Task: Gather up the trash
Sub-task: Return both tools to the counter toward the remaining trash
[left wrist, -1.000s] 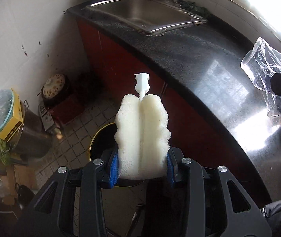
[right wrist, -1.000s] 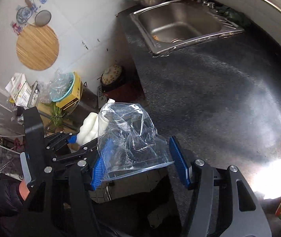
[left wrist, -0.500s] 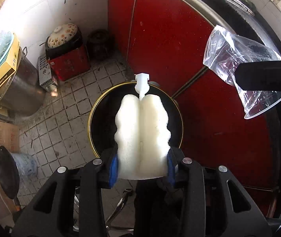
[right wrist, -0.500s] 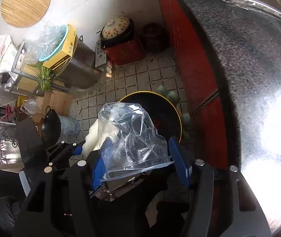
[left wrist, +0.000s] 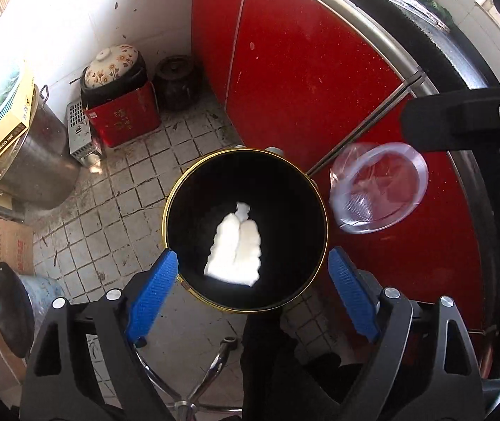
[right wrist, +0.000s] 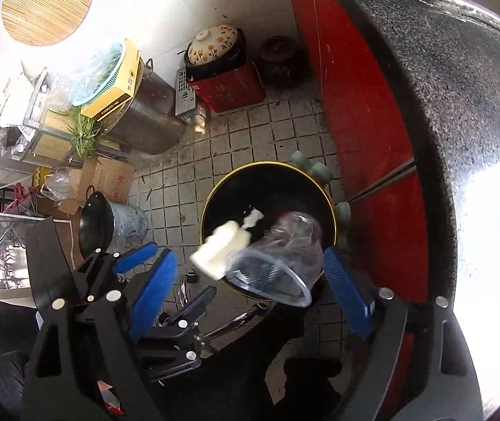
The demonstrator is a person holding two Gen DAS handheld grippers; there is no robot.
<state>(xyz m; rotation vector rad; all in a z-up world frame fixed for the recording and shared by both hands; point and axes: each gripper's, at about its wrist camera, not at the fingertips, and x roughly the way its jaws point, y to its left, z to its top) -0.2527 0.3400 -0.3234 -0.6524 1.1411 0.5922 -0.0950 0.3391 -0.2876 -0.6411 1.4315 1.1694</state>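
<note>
The sponge (left wrist: 235, 249) looks soft, white and porous foam. The bag (left wrist: 379, 187) is thin clear glossy plastic. The bin (left wrist: 321, 210) has a dark matt inside and brassy metal rim. Cabinet doors (left wrist: 306, 70) are glossy red; the floor tiles (left wrist: 165, 147) rough and grimy.

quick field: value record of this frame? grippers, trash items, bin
left gripper: open, nothing between the pads
right gripper: open, nothing clamped
white sponge: loose, blurred, seen against the bin's dark opening
clear plastic bag: loose, blurred, in front of the bin's mouth in the right wrist view
trash bin: round, black inside, gold rim, on the tiled floor beside the red cabinet
landed in bin: cannot tell for either item
</note>
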